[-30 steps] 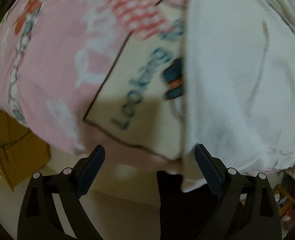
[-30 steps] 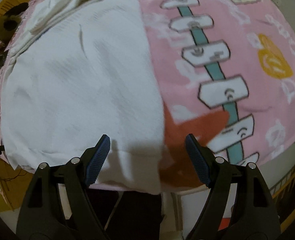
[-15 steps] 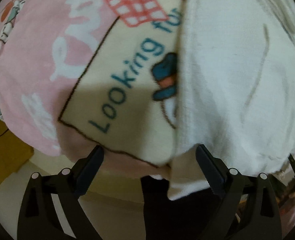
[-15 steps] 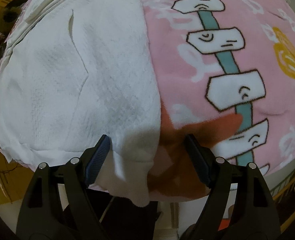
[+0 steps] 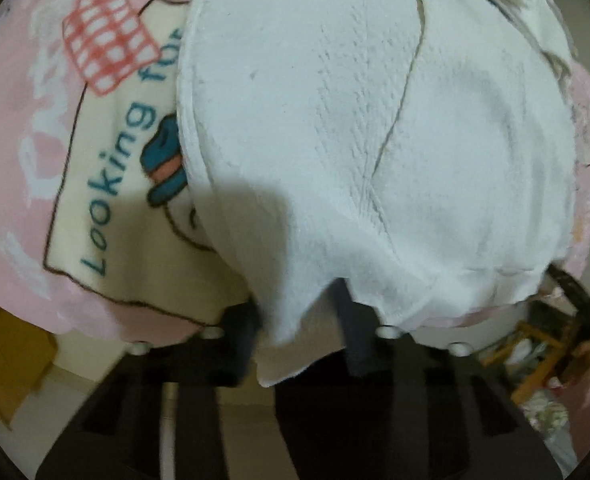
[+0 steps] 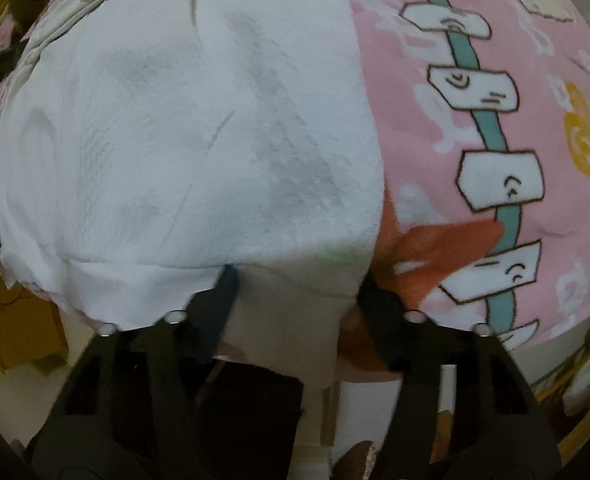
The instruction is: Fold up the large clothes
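A white garment lies spread on a pink printed blanket, its near hem hanging over the edge toward both cameras. It is a soft, textured knit with shallow creases; it looks light and limp, so it will probably sag and trail wherever it is not held, and it may drag on the fleecy blanket rather than slide.

The left gripper has its fingers set around the left hem corner, cloth dangling between them, with a gap visible on each side of the fabric. The right gripper straddles the right hem corner the same way, its fingers wide apart and hem cloth draped between. The fingertips are blurred in both views, so whether either pad touches the cloth is hard to say; neither looks clamped.

The two hem corners are the sensible holds: pinch through the doubled hem band, where the fabric is thickest and least likely to slip.
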`<state>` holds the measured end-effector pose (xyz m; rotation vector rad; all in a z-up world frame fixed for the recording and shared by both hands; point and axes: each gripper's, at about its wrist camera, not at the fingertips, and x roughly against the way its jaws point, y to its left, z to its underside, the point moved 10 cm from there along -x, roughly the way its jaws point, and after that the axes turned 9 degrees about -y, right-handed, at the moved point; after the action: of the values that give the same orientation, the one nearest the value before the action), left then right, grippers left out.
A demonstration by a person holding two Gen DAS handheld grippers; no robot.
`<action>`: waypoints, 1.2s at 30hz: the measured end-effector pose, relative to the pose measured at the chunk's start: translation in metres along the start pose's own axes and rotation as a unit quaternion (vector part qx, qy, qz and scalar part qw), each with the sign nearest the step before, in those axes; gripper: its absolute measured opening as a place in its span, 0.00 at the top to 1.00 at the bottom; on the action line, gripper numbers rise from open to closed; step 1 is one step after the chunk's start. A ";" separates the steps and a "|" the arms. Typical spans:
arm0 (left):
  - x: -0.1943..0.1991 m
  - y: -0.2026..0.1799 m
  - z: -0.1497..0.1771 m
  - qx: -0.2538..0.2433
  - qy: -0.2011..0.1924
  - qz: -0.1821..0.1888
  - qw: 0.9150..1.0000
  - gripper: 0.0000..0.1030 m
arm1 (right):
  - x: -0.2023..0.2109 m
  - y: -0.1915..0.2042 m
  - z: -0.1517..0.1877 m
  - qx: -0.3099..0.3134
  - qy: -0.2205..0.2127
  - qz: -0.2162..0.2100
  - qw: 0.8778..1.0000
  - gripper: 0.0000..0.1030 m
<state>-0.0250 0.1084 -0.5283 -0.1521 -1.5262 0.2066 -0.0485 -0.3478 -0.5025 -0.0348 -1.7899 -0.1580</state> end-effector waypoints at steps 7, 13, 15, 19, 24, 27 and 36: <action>0.026 -0.019 -0.012 -0.009 -0.047 -0.004 0.999 0.92 | 0.022 0.016 -0.012 -0.010 -0.012 -0.050 0.999 0.90; 0.068 -0.035 -0.025 0.017 -0.089 0.023 0.996 0.93 | 0.064 0.011 -0.043 -0.100 -0.068 -0.100 0.988 0.91; 0.083 -0.045 -0.032 0.021 -0.104 0.033 0.994 0.93 | 0.081 0.009 -0.060 -0.134 -0.090 -0.121 0.979 0.91; 0.132 -0.051 -0.063 0.036 -0.150 0.051 0.987 0.94 | 0.109 0.014 -0.095 -0.176 -0.129 -0.161 0.963 0.91; 0.192 -0.049 -0.124 0.037 -0.212 0.059 0.975 0.94 | 0.147 0.010 -0.161 -0.222 -0.183 -0.205 0.936 0.91; 0.216 -0.046 -0.160 0.033 -0.242 0.056 0.968 0.94 | 0.162 0.011 -0.205 -0.211 -0.208 -0.213 0.931 0.91; 0.265 -0.066 -0.305 0.023 -0.321 0.064 0.944 0.94 | 0.171 0.014 -0.356 -0.183 -0.257 -0.251 0.915 0.91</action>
<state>0.2912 0.1140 -0.2678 -0.1537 -2.1622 0.4248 0.2593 -0.3895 -0.2587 0.1294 -2.2389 -0.9263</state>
